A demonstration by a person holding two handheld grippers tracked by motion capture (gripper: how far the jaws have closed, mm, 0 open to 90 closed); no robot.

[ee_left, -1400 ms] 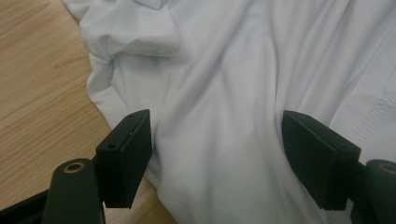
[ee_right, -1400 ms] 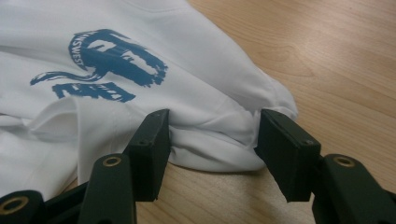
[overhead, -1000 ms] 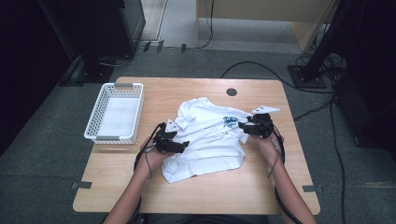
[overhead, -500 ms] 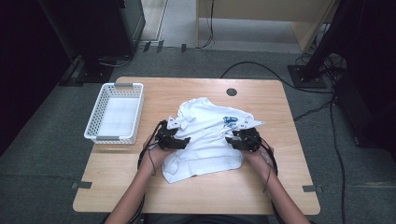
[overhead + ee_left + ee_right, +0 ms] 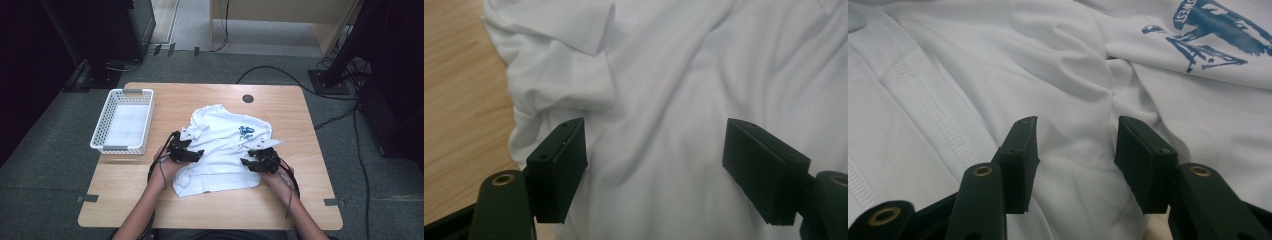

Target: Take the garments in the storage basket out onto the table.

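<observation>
Left claw point(image 5: 192, 154) and right claw point(image 5: 248, 162), both released, hover over the white polo shirt point(image 5: 225, 150) crumpled mid-bench; the right's jaws were just opening, cloth beneath. Soft, light, limp fabric: pinch a hem or fold. White basket point(image 5: 123, 127) sits near the left edge.

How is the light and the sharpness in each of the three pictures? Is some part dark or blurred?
High view: the table is evenly lit and sharp, the room's far corners fall into darkness. Left gripper view: the white shirt is slightly soft, with gentle fold shadows and no glare. Right gripper view: the shirt's blue print is readable; the near jaws look dark and a little blurred.
</observation>
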